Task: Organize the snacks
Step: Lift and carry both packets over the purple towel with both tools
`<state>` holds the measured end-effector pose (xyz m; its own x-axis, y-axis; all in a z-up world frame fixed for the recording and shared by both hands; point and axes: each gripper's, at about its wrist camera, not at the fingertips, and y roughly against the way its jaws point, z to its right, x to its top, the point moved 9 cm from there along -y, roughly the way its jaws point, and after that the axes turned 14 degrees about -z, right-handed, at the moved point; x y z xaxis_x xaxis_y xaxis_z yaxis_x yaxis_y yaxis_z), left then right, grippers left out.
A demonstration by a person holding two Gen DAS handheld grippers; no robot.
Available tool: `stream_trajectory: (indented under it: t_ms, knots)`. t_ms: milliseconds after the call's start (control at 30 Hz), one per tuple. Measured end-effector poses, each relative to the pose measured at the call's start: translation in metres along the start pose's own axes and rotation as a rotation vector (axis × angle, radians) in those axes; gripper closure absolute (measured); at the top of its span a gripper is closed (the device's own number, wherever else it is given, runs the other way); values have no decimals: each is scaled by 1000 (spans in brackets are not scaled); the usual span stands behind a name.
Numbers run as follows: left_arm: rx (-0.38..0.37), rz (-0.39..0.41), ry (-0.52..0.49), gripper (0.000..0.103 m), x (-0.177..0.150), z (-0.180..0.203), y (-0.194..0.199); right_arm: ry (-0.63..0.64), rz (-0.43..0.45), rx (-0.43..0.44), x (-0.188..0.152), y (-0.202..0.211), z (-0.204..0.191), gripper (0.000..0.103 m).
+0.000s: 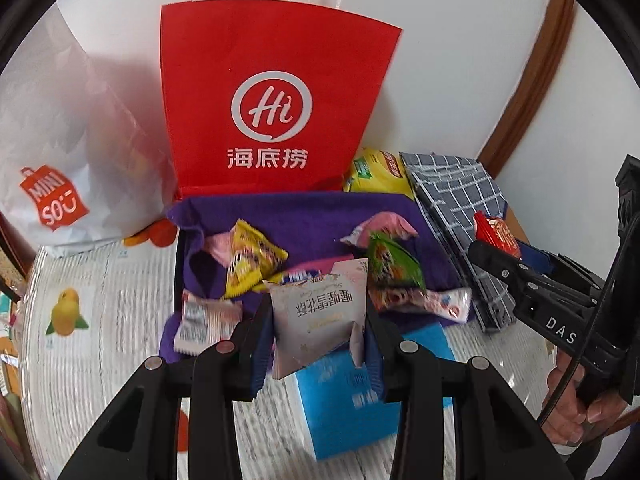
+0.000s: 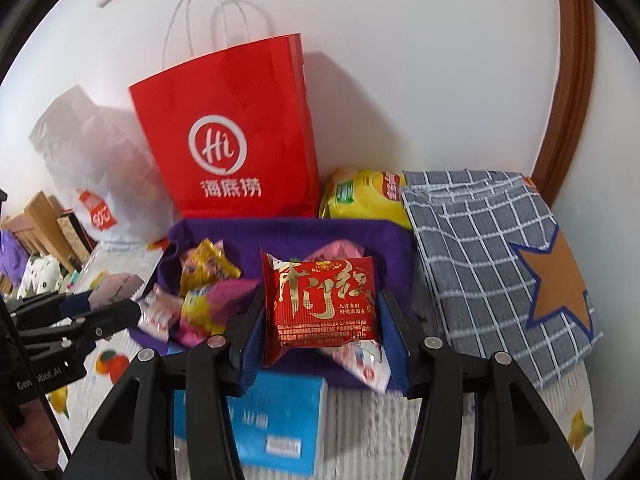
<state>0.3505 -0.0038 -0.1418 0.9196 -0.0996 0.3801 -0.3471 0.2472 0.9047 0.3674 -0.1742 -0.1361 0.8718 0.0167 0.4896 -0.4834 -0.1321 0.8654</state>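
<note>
You hold a snack in each tool above the purple tray [image 1: 304, 216]: the left gripper [image 1: 318, 344] has its jaws clamped on a pale grey packet [image 1: 320, 316], the right gripper [image 2: 322, 320] on a red packet [image 2: 320, 304]. The grey packet hangs by its lower edge, so it could twist free over the blue box [image 1: 348, 412]. The loose wrappers [image 1: 250, 258] piled below may scatter across the bench [image 1: 112, 320] if you drop either carelessly.

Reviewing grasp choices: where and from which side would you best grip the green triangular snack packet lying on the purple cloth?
Probably by the crimped top edge of the green packet, coming down from above. It lies puffed on the purple cloth with pink wrappers crowding its sides, so only that flat seam looks free to pinch.
</note>
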Motion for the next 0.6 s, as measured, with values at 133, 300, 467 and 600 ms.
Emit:
stream_trajectory:
  t_ms: [133, 300, 467, 600]
  knots:
    - [4, -3, 15, 65, 21, -9, -11, 3, -2, -10, 22, -13, 1, 51]
    - [-6, -6, 34, 65, 41, -19, -25, 8, -4, -4, 42, -27, 0, 51]
    - [-6, -34, 42, 65, 53, -25, -47, 9, -19, 10, 46, -49, 0, 51]
    - [-4, -52, 51, 65, 57, -29, -64, 22, -66, -9, 41, -70, 4, 51]
